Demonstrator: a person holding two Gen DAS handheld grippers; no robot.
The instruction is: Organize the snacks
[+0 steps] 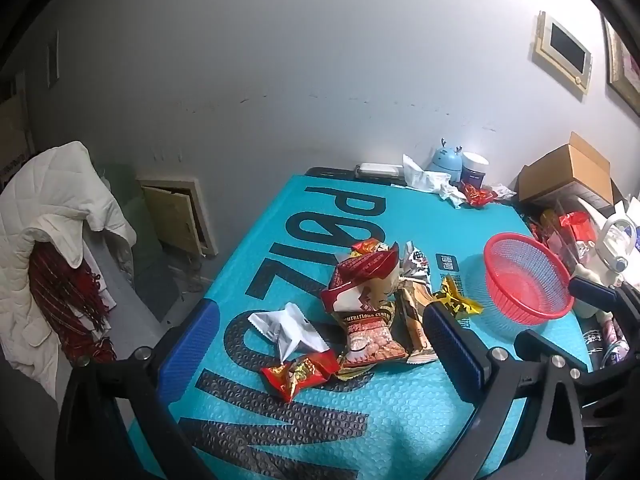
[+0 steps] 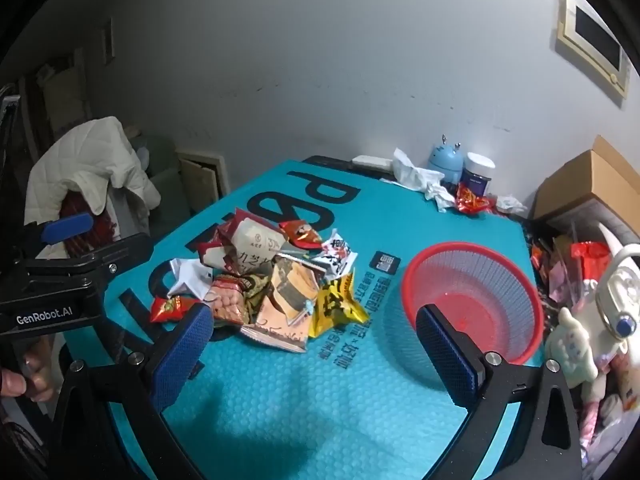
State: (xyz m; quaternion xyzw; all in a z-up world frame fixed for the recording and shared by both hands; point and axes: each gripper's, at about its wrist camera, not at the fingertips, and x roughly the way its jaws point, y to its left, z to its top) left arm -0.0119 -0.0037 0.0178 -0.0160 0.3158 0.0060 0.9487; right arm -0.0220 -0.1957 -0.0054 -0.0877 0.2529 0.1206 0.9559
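A heap of snack packets (image 1: 368,308) (image 2: 272,280) lies in the middle of a teal mat (image 1: 320,420) (image 2: 300,400). It includes a red and white bag (image 1: 360,280), a peanut packet (image 1: 368,340), a yellow packet (image 1: 456,300) (image 2: 336,304), a white wrapper (image 1: 286,328) and a small red packet (image 1: 300,372) (image 2: 170,308). To its right stands an empty red mesh basket (image 1: 516,240) (image 2: 468,246). My left gripper (image 1: 320,308) (image 2: 120,232) hovers open just short of the heap. My right gripper (image 2: 314,312) (image 1: 546,312) is open between heap and basket, holding nothing.
At the mat's far edge are crumpled tissue (image 1: 424,178), a blue gadget (image 1: 444,160), a jar (image 1: 474,168) and a red wrapper (image 1: 476,194). A cardboard box (image 1: 568,172) and a plush toy (image 2: 568,344) crowd the right. A chair with a white jacket (image 1: 52,220) stands left.
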